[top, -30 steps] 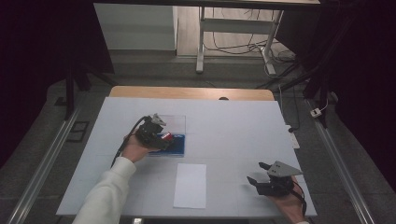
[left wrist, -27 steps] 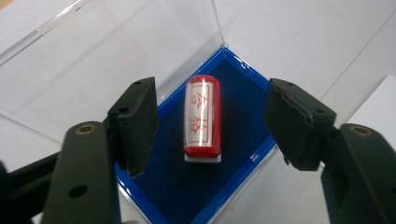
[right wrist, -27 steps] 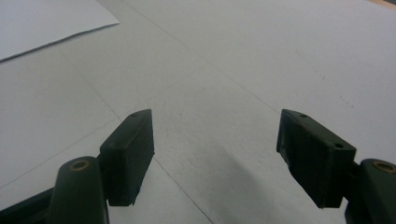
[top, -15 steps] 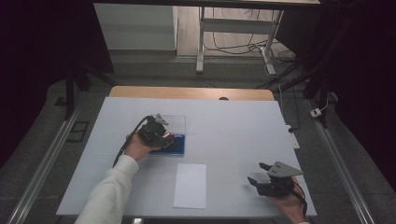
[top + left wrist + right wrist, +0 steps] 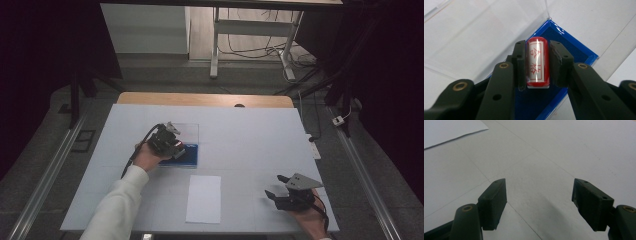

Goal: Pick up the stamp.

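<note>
L gripper (image 5: 537, 65): jaws pinched on a red stamp (image 5: 538, 62), one pad each side of the barrel. Stamp is a red cylinder w/ white label and red characters, white base at 6 o'clock in the left gripper view, glare stripe down the label. It sits over the blue ink pad (image 5: 564, 47); can't tell if touching. Pad has a clear lid (image 5: 486, 32) open toward 10 o'clock. High view: L hand (image 5: 147, 156) comes in from 7 o'clock, white sleeve (image 5: 117, 205), gripper on the pad at table centre-left. R gripper (image 5: 539, 202): jaws spread wide, nothing between them, low over bare table (image 5: 564, 150). High view puts it at 5 o'clock, well apart from the pad. White paper sheet (image 5: 204, 198) lies between the two, at 6 o'clock of the pad.
</note>
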`<state>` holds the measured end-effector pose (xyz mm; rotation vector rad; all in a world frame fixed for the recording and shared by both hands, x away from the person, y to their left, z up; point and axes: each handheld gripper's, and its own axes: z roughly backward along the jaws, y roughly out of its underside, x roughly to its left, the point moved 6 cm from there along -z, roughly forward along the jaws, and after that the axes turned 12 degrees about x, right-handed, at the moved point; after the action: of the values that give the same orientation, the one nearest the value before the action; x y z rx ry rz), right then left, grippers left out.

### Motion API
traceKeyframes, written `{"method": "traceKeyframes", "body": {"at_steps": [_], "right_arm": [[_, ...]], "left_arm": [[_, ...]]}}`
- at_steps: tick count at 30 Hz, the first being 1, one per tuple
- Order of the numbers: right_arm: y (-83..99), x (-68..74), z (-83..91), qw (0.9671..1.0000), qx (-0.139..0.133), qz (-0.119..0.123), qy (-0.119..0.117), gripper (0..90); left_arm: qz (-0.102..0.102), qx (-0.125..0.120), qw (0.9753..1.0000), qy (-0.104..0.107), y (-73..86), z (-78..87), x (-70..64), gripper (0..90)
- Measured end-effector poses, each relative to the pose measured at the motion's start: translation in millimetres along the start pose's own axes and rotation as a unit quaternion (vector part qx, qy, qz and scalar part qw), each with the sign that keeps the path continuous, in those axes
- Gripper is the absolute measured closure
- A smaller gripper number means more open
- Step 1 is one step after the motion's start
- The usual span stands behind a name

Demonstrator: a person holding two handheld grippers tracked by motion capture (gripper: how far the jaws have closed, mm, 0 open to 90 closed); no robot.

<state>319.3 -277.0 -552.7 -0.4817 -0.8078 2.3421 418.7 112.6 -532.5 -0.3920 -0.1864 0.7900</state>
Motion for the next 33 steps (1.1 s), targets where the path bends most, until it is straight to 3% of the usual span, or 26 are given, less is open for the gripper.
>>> {"method": "traceKeyframes", "body": {"at_steps": [17,28,33], "right_arm": [[-0.9,0.8,-0.7,1.0,-0.004,-0.008,-0.005,28.1],[-1.3,1.3,-0.5,0.9999,-0.005,-0.007,-0.006,28.2],[-1.0,1.3,-1.1,1.0,-0.003,-0.005,-0.005,28.3]], "left_arm": [[-0.001,0.004,1.0,0.001,1.2,4.4,2.2,70.1],[-0.001,-0.007,1.0,0.003,6.2,23.1,6.9,70.1],[-0.016,-0.014,0.9997,0.011,5.5,43.8,7.4,70.1]]}}
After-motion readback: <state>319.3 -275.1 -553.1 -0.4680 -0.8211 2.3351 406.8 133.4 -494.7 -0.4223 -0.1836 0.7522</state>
